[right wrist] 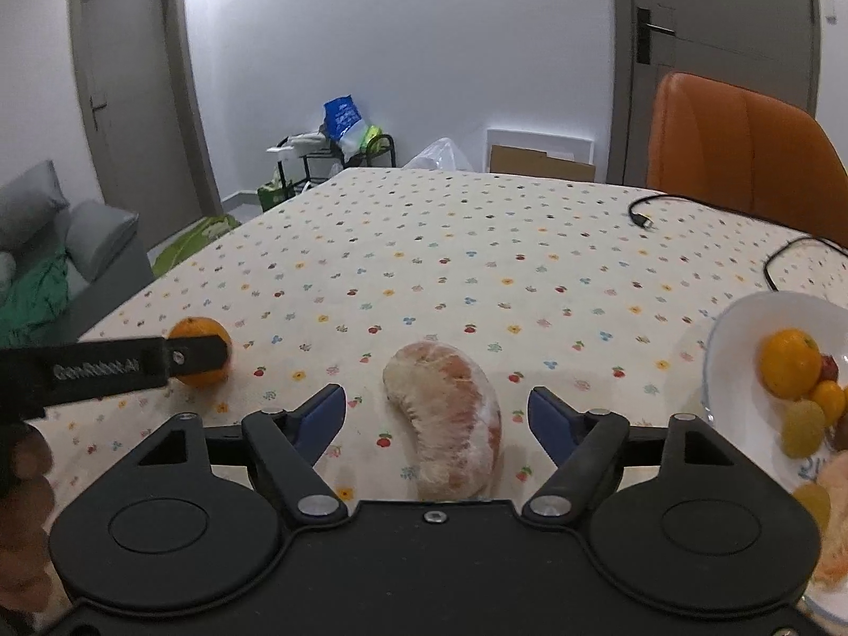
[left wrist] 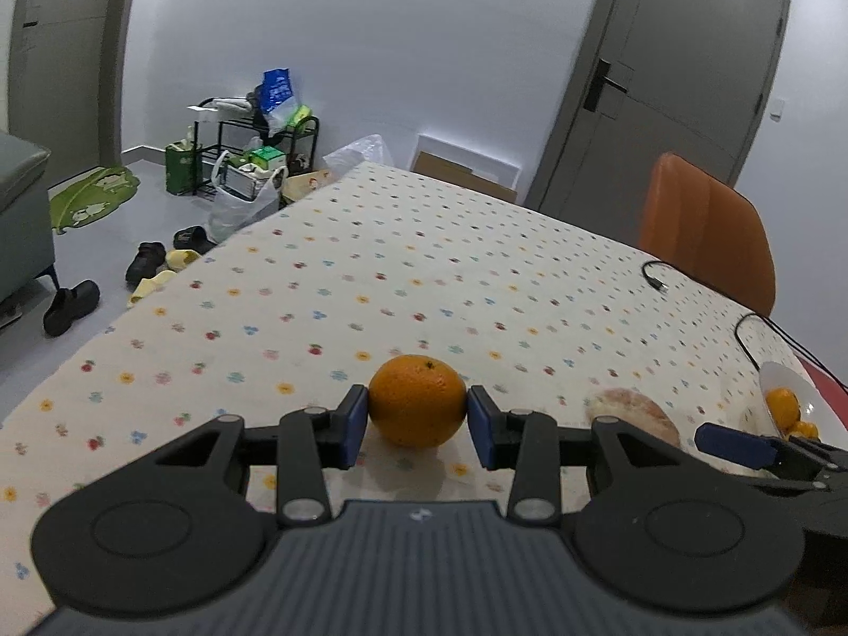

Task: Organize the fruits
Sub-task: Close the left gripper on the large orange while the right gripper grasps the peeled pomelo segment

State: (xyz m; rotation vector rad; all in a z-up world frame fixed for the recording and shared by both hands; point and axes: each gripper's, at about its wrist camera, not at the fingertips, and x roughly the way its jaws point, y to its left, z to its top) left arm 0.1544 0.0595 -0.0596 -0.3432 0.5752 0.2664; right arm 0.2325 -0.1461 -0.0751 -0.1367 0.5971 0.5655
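A round orange (left wrist: 417,400) rests on the flower-print tablecloth (left wrist: 403,265), and my left gripper (left wrist: 417,416) is shut on it, both blue pads pressed against its sides. The right wrist view shows that orange (right wrist: 204,329) at the left behind a black left finger (right wrist: 193,356). A peeled pomelo segment (right wrist: 445,418) lies between the wide-apart fingers of my open right gripper (right wrist: 437,403), touching neither pad. The same segment (left wrist: 633,416) lies right of the orange. A white bowl (right wrist: 742,318) at the right holds several small fruits.
A black cable (right wrist: 644,220) with a plug lies on the far right of the table. An orange chair (right wrist: 742,153) stands behind that side. The table's left edge drops to a floor with shoes (left wrist: 146,259) and a cluttered rack (left wrist: 254,159).
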